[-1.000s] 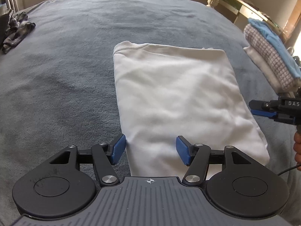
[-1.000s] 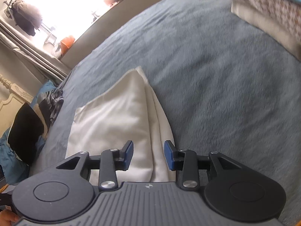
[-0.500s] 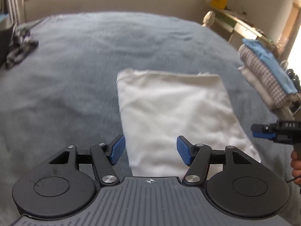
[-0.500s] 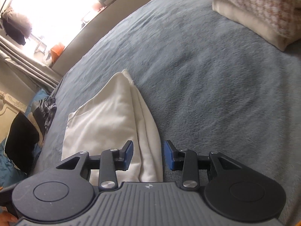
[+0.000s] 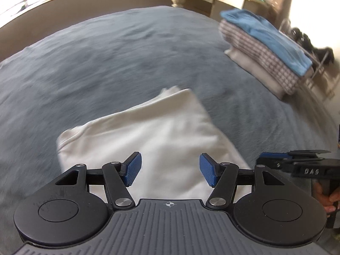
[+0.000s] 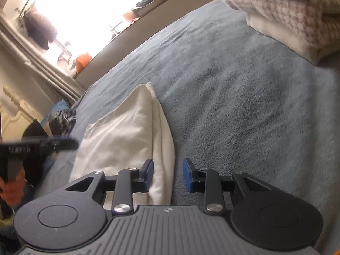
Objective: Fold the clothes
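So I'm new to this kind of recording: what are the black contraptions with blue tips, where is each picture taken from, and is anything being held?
They are hand-held grippers, one in each of a person's hands, each with a camera looking along its two blue-padded fingers. One picture comes from the left gripper, the other from the right gripper. Both look down on a grey-blue blanket spread over a bed, where a folded white garment lies. At the far edge sits a stack of folded clothes. Nothing is held: the left gripper's jaws stand open above the garment; the right gripper's jaws are closing with the garment's thick folded edge partly between them, not yet pinched.
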`<state>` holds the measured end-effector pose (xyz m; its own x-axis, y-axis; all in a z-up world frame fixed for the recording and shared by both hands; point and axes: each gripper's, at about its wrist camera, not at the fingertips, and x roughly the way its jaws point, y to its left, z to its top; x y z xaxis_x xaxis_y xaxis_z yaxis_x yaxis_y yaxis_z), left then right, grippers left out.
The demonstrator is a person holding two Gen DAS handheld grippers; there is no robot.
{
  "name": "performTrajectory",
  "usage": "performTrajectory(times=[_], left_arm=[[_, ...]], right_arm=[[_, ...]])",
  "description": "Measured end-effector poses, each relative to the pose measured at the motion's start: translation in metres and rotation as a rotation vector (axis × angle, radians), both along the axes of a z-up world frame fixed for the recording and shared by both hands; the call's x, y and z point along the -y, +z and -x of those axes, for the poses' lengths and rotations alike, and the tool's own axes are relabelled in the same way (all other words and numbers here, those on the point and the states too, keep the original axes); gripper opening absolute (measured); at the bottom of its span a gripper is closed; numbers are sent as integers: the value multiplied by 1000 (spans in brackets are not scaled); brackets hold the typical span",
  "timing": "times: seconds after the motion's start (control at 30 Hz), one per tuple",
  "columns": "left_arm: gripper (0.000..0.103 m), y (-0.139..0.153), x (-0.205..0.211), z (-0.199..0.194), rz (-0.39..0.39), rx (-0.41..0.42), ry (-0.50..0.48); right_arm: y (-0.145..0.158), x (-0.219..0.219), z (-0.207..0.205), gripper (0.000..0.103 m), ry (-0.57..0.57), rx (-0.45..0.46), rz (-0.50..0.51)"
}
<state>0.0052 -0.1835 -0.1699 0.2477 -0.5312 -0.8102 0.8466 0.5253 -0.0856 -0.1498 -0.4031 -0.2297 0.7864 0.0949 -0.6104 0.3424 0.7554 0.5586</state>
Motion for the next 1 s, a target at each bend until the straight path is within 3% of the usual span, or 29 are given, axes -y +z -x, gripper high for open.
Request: performTrajectory(times=[0.23, 0.57, 0.9, 1.0], left_arm=[[60, -18, 22, 12, -26, -16, -11], [60, -19, 20, 8, -32, -47, 44], [60, -22, 14, 8, -37, -67, 54], [60, -23, 13, 8, -36, -72, 59]], right_arm=[[-7, 16, 4, 18, 28, 46, -2], [-12, 20, -46, 18, 182, 94, -56], [-15, 18, -70, 19, 237, 42, -25], [-20, 22, -74, 20, 236, 36, -58]])
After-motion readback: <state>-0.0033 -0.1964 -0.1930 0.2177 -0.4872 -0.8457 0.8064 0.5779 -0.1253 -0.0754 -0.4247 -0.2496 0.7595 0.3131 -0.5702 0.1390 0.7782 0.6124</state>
